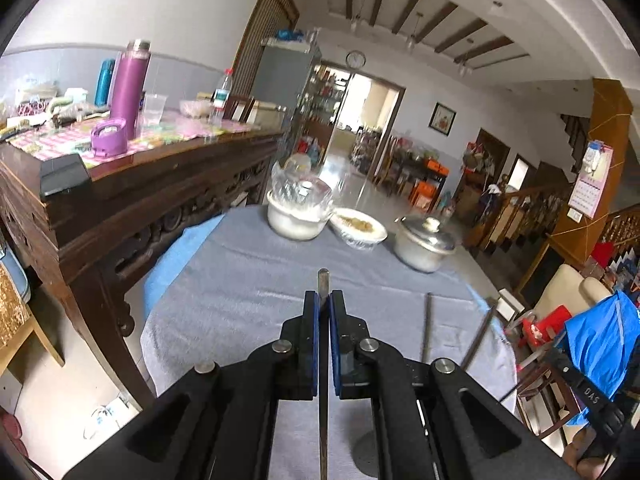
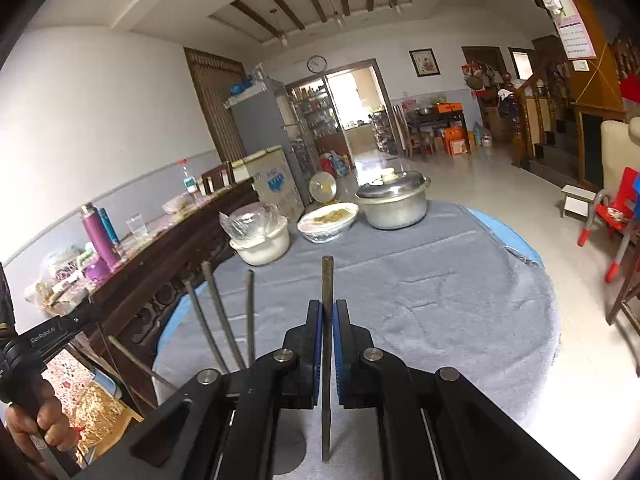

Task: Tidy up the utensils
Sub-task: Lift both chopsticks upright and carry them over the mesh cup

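My left gripper (image 1: pixel 324 300) is shut on a thin dark metal chopstick (image 1: pixel 323 280) that sticks out past the pads, above the round table with the grey cloth (image 1: pixel 248 272). Two more chopsticks (image 1: pixel 427 328) stand slanted at its right. My right gripper (image 2: pixel 328 308) is shut on another dark chopstick (image 2: pixel 327 276) held upright. Three chopsticks (image 2: pixel 224 312) rise at its left, their lower ends hidden behind the gripper body. The left gripper's handle (image 2: pixel 52 336) shows at the far left of the right wrist view.
At the table's far side stand a white pot with a plastic bag (image 1: pixel 298 216), a covered bowl of food (image 1: pixel 358 226) and a lidded metal pot (image 1: pixel 426 242). A dark wooden sideboard (image 1: pixel 132 196) with a purple flask (image 1: pixel 130 88) runs along the left. A red chair (image 2: pixel 616 212) stands right.
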Demonstrator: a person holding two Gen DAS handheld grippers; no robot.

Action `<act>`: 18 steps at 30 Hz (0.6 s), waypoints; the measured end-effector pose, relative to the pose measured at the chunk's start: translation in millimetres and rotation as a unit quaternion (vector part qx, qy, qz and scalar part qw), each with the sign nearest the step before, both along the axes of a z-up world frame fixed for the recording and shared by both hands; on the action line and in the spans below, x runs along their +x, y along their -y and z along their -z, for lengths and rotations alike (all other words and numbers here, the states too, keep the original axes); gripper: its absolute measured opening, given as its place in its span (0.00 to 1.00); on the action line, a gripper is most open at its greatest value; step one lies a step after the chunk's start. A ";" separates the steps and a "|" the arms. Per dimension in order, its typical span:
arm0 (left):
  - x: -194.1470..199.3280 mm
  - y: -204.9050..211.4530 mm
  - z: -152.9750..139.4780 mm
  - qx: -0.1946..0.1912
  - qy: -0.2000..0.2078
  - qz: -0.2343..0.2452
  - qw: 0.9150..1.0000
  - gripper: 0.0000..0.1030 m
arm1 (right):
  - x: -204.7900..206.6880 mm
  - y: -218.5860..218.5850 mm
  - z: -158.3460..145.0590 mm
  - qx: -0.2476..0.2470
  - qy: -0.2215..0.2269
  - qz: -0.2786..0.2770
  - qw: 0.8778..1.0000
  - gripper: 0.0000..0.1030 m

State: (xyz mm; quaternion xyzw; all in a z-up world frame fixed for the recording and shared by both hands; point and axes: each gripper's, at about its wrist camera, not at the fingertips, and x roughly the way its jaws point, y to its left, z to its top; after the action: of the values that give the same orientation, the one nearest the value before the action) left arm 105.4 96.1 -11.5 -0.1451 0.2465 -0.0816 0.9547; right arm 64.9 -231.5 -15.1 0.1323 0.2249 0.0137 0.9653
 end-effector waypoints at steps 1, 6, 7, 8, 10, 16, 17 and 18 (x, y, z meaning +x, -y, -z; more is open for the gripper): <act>-2.1 1.7 -2.1 -0.002 0.004 0.002 1.000 0.05 | -2.5 0.1 -0.5 0.001 0.003 -0.001 1.000 0.06; -14.6 8.9 -11.2 -0.005 0.022 0.007 1.000 0.05 | -13.9 0.3 -2.9 0.004 0.017 -0.001 1.000 0.06; -16.4 9.8 -12.3 -0.007 0.024 0.008 1.000 0.05 | -14.7 0.2 -3.3 0.004 0.019 0.000 1.000 0.06; -18.7 11.1 -14.0 -0.008 0.029 0.007 1.000 0.05 | -15.6 0.2 -3.9 0.003 0.020 0.001 1.000 0.06; -21.9 14.2 -16.9 -0.004 0.036 0.006 0.999 0.05 | -18.0 0.4 -6.0 0.001 0.023 0.001 1.000 0.06; -28.5 21.4 -24.5 0.001 0.049 0.009 0.999 0.05 | -24.5 -2.4 -14.8 -0.011 0.037 0.000 0.999 0.06; -29.2 22.4 -25.7 0.003 0.051 0.007 0.999 0.05 | -24.9 -3.2 -15.9 -0.012 0.038 -0.001 0.999 0.06; -30.0 23.3 -26.6 0.005 0.053 0.006 0.999 0.05 | -25.9 -4.1 -17.8 -0.014 0.040 -0.002 0.999 0.06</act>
State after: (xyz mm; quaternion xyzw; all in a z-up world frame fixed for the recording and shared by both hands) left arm 75.3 72.8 15.1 -0.1340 0.1966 -0.0933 0.9668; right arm 39.1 -227.5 2.7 0.1174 0.1870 0.0172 0.9752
